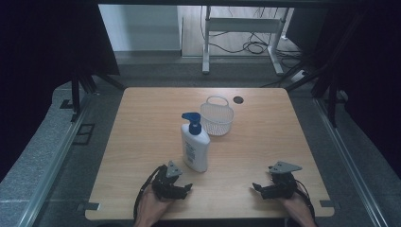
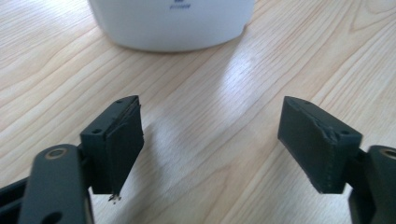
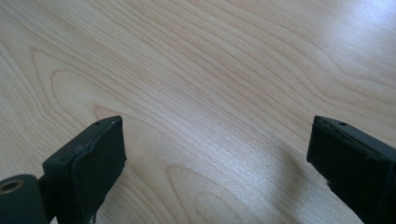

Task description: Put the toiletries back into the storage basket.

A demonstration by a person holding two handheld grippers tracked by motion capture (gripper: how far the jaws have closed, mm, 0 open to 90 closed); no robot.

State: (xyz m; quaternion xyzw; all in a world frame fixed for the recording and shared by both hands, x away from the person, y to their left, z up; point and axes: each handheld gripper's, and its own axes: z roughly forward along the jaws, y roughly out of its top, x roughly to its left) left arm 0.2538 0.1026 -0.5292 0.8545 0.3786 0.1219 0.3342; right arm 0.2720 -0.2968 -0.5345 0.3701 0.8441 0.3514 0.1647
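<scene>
At the near edge of the wooden table (image 1: 142, 142) the person's two hands come in from below, each holding a black gripper low over the wood. The left gripper (image 1: 188, 188) sits toward the near left, with a grey three-cornered plate on top, and its own view shows both jaws spread wide with nothing but bare wood grain between them (a small frayed bit hangs from the lower corner of one pad). The right gripper (image 1: 256, 187) rests toward the near right, well apart from the left one, and its jaws also stand wide apart and empty, pointing inward across the table. Just beyond the left gripper stands a white pump bottle (image 1: 195, 149) with a blue pump head, upright, its label facing the near side; in the left gripper view its rounded white base (image 2: 172, 25) fills the top of the picture, near the jaws but not touching them. Just behind and to the right of the bottle sits a small white mesh basket (image 1: 217, 118), upright, with a thin handle arching at its far rim; whether anything lies inside cannot be told. Farther still, near the table's far edge, there is a dark round cable hole (image 1: 238, 100). Past the table lie grey floor, a white table frame (image 1: 246, 28) and tangled cables.
</scene>
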